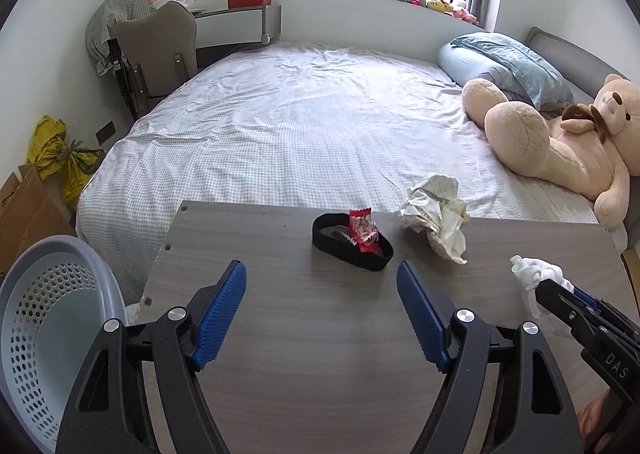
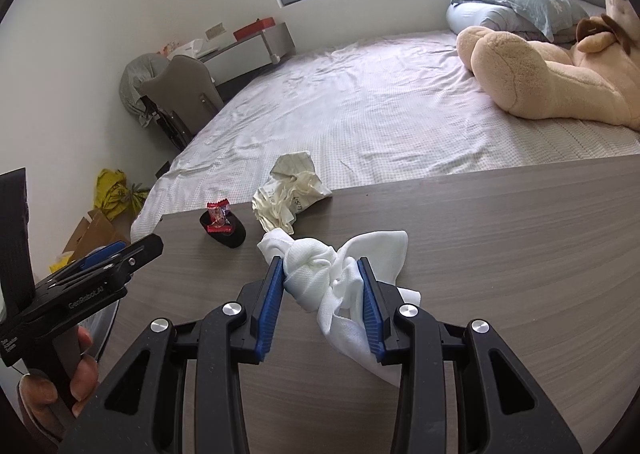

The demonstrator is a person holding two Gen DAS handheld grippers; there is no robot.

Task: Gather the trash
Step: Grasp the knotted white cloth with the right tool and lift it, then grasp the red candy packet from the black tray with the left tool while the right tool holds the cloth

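My right gripper [image 2: 320,270] is shut on a knotted white cloth [image 2: 316,268] above the grey wooden table [image 2: 500,274]; the cloth also shows in the left wrist view [image 1: 534,274], held by the right gripper [image 1: 560,290]. My left gripper [image 1: 320,278] is open and empty, just short of a black oval dish [image 1: 352,244] holding a red candy wrapper [image 1: 363,228]. A crumpled cream paper wad [image 1: 436,216] lies at the table's far edge; it also shows in the right wrist view [image 2: 290,194], right of the dish [image 2: 224,230].
A pale blue perforated basket [image 1: 52,318] stands at the table's left. Behind the table is a bed [image 1: 300,114] with a large teddy bear [image 1: 560,142] and blue pillows [image 1: 508,62]. Cardboard [image 1: 24,214], yellow bags [image 1: 60,158] and a chair [image 1: 160,50] are at the left.
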